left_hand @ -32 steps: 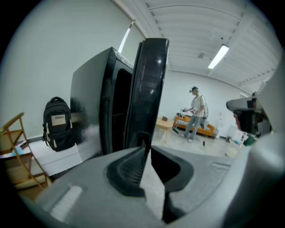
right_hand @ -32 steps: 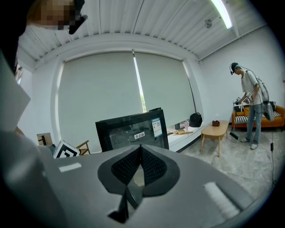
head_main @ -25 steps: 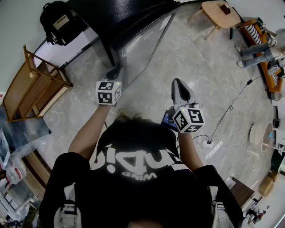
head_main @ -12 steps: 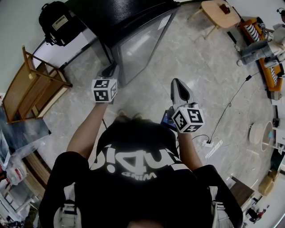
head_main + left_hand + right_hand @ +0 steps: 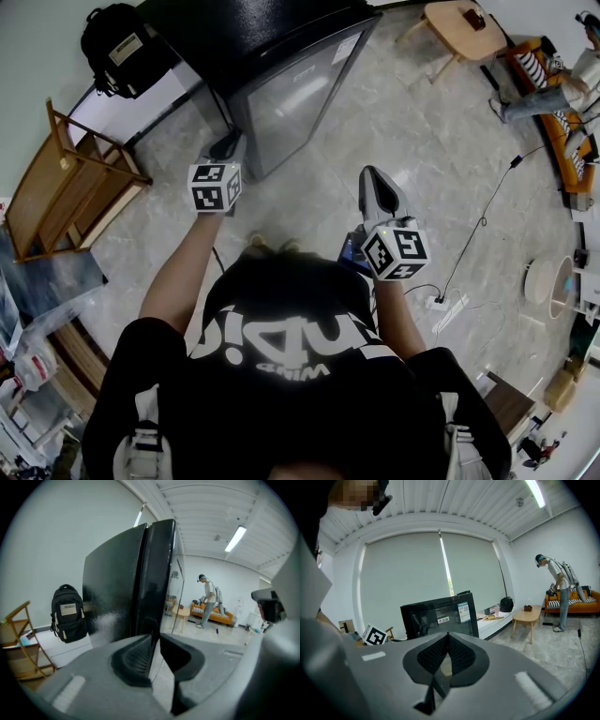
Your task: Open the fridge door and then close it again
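Bare tiled floor [image 5: 422,169] lies open to the right of the fridge [image 5: 272,37], which stands at the floor's far edge by the wall. A wooden rack [image 5: 75,183] and a backpack [image 5: 117,42] crowd its left side, and a low table [image 5: 459,28] stands far right. The fridge's glass door [image 5: 295,98] looks closed against the body. The left hand-held gripper [image 5: 231,144] is just beside the door's nearest corner. Its jaws have just been opening to a narrow gap, with nothing between them. The right hand-held gripper [image 5: 370,174] is clenched and empty over bare floor.
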Demonstrator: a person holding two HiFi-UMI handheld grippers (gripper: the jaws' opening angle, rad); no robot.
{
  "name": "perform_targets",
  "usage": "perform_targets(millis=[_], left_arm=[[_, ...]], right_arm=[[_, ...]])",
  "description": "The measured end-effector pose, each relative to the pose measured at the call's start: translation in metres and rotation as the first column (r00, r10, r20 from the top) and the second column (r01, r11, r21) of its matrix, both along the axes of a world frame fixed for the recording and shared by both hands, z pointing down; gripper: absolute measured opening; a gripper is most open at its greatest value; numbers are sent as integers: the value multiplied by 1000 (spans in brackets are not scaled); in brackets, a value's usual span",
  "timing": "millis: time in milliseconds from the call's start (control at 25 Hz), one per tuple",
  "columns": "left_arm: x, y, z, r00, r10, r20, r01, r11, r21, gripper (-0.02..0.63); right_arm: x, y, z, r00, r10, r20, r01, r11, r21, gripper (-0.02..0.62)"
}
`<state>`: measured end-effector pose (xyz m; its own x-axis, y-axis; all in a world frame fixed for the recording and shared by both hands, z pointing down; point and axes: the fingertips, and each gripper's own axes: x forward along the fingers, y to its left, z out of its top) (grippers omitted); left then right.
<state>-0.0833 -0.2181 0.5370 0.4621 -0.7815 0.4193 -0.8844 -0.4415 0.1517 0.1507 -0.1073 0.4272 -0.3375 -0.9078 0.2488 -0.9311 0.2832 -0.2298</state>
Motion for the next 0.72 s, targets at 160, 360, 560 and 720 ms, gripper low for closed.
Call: perform_targets(millis=[160, 360, 560, 720], left_arm=[[0, -3, 1, 1000, -3, -4, 3, 1000, 3, 64], [2, -2, 1, 1000, -2, 5, 2, 1000, 6, 61], [0, 0, 0, 1000, -26, -6, 26, 1000, -6, 61], [-1, 4, 0, 999, -46, -15, 46, 999, -28, 57]], right_arm=[[0, -4, 0, 1000, 1, 2, -1, 1000, 2, 0], [4, -3, 2, 1000, 6, 2, -6, 1000, -2, 0], [8, -4, 0, 1000, 16, 6, -16, 1000, 0, 0], [13, -4, -3, 1000, 23, 7, -23, 1000, 10, 0]])
